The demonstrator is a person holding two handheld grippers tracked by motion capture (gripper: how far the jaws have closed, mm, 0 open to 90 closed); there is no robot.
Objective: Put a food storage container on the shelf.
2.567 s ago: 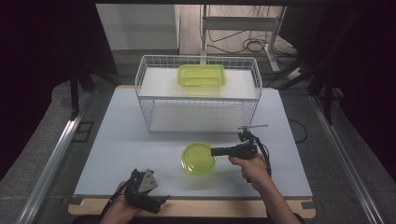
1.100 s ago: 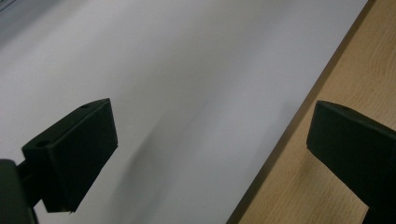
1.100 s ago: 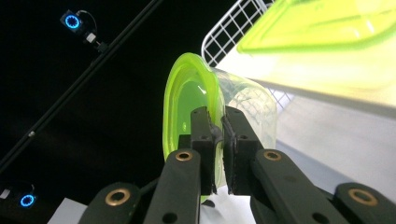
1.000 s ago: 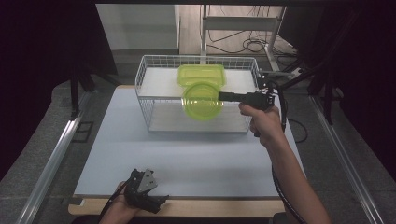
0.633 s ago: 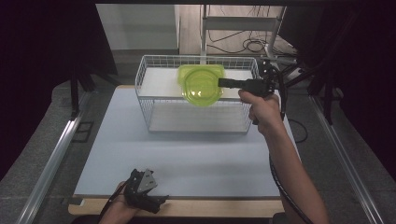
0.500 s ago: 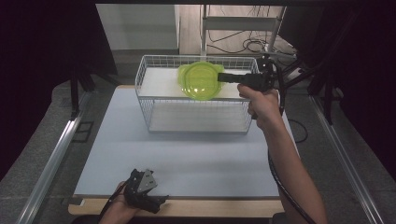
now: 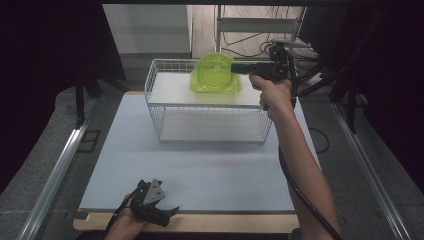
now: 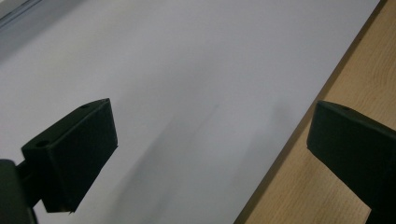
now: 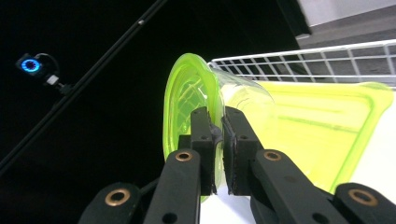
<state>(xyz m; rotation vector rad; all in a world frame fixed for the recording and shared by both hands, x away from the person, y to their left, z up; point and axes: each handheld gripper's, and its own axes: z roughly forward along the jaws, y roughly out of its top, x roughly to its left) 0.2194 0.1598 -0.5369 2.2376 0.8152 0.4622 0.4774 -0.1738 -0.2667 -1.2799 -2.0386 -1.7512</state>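
One round green container (image 7: 214,74) is gripped by the closed right tongs (image 7: 235,67) above one rectangular green container (image 9: 322,126) in one wire basket (image 7: 155,107), while the left tongs (image 8: 210,154) are seen open and empty.

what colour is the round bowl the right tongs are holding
Translucent lime green, seen best in the right gripper view: bowl, pinched by the right tongs.

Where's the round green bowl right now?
In the high view the round green bowl hangs tipped on edge in the right tool, above the wire basket and over the square green container lying inside it.
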